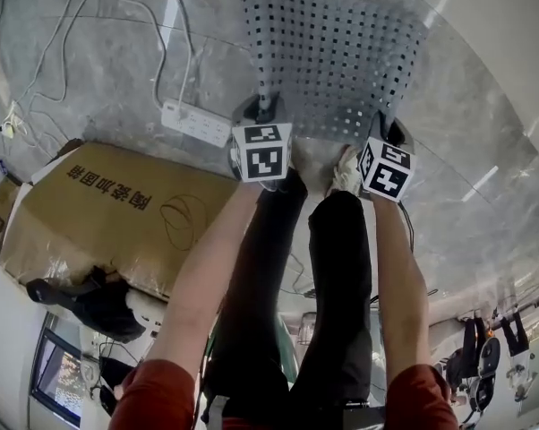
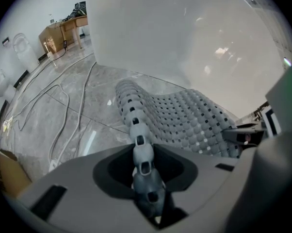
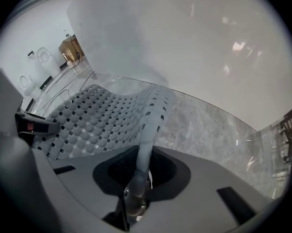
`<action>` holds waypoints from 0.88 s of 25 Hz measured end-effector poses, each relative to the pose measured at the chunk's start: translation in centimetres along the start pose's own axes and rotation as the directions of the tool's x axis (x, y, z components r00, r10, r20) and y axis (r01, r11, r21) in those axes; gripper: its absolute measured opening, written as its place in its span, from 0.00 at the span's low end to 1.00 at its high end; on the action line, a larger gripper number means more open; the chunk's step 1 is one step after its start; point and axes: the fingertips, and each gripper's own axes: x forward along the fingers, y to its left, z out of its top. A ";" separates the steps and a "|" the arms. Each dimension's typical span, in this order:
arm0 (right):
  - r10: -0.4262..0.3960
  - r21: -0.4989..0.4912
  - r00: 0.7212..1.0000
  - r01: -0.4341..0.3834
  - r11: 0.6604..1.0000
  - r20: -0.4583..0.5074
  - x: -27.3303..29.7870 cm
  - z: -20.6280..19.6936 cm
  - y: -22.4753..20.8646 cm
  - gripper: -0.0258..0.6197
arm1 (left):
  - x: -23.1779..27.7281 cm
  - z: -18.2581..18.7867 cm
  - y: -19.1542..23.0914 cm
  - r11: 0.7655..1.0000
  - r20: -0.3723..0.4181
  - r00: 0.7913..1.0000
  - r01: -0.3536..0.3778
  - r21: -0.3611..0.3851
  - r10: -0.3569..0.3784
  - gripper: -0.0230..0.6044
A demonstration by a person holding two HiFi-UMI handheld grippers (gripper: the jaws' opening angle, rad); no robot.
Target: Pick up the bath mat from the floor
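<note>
A grey bath mat [image 1: 332,56] full of small square holes lies on the marble floor ahead of my feet, its near edge lifted. My left gripper [image 1: 266,115] is shut on the mat's near left corner. My right gripper [image 1: 384,129] is shut on the near right corner. In the left gripper view the knobbly mat edge [image 2: 136,125] runs straight into the closed jaws of the left gripper [image 2: 145,178]. In the right gripper view the mat's edge [image 3: 151,125] stands pinched thin in the right gripper [image 3: 136,188], while the rest of the mat curves away to the left.
A white power strip [image 1: 196,122] with trailing cables [image 1: 46,52] lies left of the mat. A flattened cardboard box [image 1: 108,213] covers the floor at the left. My legs [image 1: 296,285] and a white shoe [image 1: 346,173] stand just behind the grippers. A white wall [image 2: 185,33] rises beyond the mat.
</note>
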 end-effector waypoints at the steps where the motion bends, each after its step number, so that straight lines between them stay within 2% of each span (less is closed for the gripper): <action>1: -0.003 -0.004 1.000 0.003 1.000 0.003 -0.6 0.1 0.0 0.15 | -0.7 0.1 -0.3 1.000 -0.001 1.000 0.002 0.001 -0.002 0.22; 10: -0.004 -0.013 1.000 0.004 1.000 0.031 -7.5 2.1 0.5 0.14 | -7.7 1.0 -1.8 1.000 0.018 1.000 -0.008 -0.026 0.009 0.22; 16: 0.017 -0.039 0.997 -0.014 0.999 0.081 -13.8 4.3 0.9 0.14 | -13.8 2.9 -2.1 0.998 0.048 0.998 -0.033 -0.054 0.036 0.22; 22: 0.019 -0.028 0.993 -0.016 0.999 0.120 -21.3 6.7 1.2 0.14 | -21.1 4.9 -3.3 0.999 0.090 0.995 -0.035 -0.029 0.038 0.22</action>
